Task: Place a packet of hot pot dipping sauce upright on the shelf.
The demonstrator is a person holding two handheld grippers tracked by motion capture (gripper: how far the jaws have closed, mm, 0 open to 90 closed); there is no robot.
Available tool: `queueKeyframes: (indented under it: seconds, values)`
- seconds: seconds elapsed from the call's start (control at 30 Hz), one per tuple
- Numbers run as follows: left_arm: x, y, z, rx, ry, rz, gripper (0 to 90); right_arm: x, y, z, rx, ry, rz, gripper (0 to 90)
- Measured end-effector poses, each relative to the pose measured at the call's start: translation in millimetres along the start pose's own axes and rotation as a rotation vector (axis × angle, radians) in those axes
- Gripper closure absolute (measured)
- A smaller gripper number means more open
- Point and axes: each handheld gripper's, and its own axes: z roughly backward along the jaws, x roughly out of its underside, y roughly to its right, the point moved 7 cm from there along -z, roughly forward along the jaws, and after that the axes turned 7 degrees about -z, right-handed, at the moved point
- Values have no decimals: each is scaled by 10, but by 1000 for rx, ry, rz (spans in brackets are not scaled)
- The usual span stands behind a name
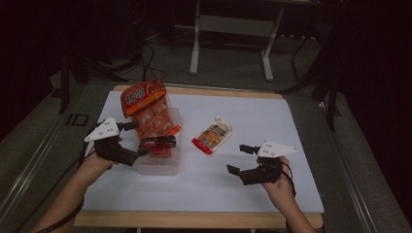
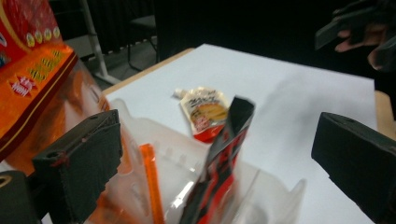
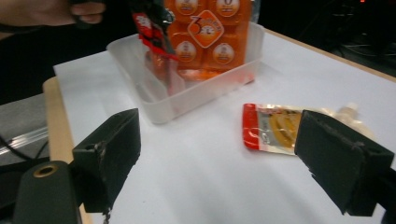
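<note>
- Clear plastic tub (image 1: 160, 167), left of centre in the high view, holds a big orange snack bag (image 1: 148, 114) propped upright and a black-and-red packet (image 2: 224, 163) standing on end; the left gripper (image 1: 145, 141) sits just above that packet with its jaws apart, nothing pressed between them.
- Judging by the lean, the packet could tip over the low tub wall, since only that wall and the orange bag prop it.
- Any sideways drift of the open jaws might catch the packet's top edge and drag it out again.
- Right gripper (image 1: 240, 158), lower right of the high view, has its jaws spread wide and empty, near the yellow spouted pouch (image 1: 212, 137) lying flat at centre; a shallow approach could slide this slick pouch instead of gripping it.
- White sheet (image 1: 252, 189) covers a wooden table (image 1: 194, 219).
- Around it the room is dark: grey floor, a pale metal frame (image 1: 231, 36) at upper centre, cables on the floor.
</note>
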Motion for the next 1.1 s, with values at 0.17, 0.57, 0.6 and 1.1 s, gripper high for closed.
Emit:
queueKeyframes:
  seconds: [0.17, 0.57, 0.6, 1.1]
  values:
    - [-75, 92, 50, -17, 19, 13, 19, -28, 67, -12, 31, 0, -39, 138]
    - [-97, 467, 119, -33, 37, 3, 19, -155, 320, -158, 74, 10, -81, 109]
    - [-90, 504, 124, -32, 39, 4, 19, -162, 338, -170, 74, 9, -83, 109]
    - [179, 1206, 130, 43, 29, 12, 19, -173, 787, -409, 200, -40, -90, 172]
